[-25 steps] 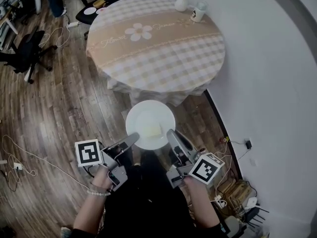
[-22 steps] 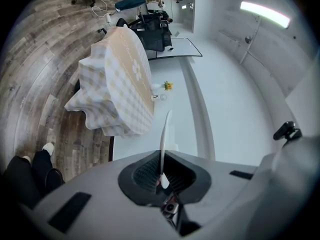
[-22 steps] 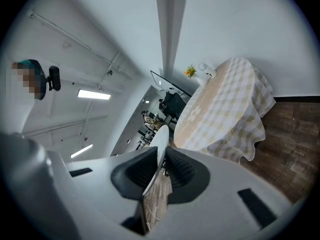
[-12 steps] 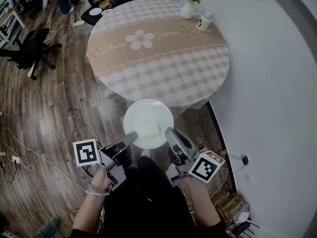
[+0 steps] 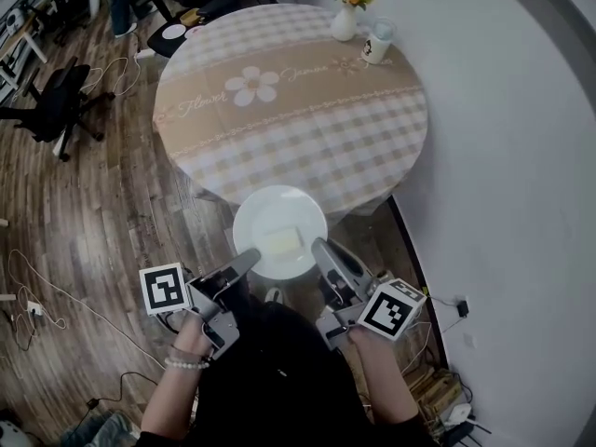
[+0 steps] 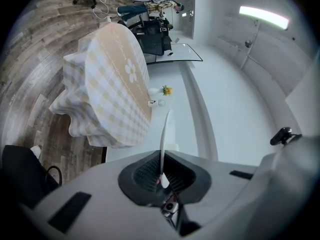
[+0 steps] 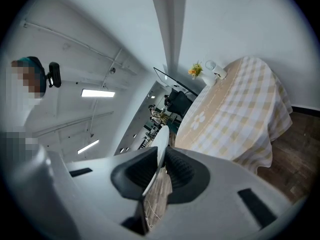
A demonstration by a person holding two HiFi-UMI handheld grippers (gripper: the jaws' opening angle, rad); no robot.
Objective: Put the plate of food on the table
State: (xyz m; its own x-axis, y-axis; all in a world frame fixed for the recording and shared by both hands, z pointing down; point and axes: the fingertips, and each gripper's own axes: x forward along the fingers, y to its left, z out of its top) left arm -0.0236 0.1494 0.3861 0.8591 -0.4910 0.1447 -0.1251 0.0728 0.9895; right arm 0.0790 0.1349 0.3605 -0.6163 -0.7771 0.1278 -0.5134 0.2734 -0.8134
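A white plate (image 5: 265, 222) with a pale yellow piece of food (image 5: 283, 240) hangs in the air just in front of the round table (image 5: 289, 101), over its near edge. My left gripper (image 5: 250, 258) is shut on the plate's near-left rim and my right gripper (image 5: 319, 249) is shut on its near-right rim. In the left gripper view the plate (image 6: 163, 134) shows edge-on between the black pads. In the right gripper view the plate's rim (image 7: 161, 141) is pinched the same way. The table wears a beige checked cloth with a flower print.
A vase of flowers (image 5: 345, 15) and a white mug (image 5: 376, 42) stand at the table's far right edge. A white wall (image 5: 512, 156) runs along the right. Office chairs (image 5: 51, 101) and cables (image 5: 28, 296) lie on the wooden floor at left.
The plate and both grippers have moved forward toward the table; the plate now overlaps the table's near edge in the head view. Both grips are unchanged.
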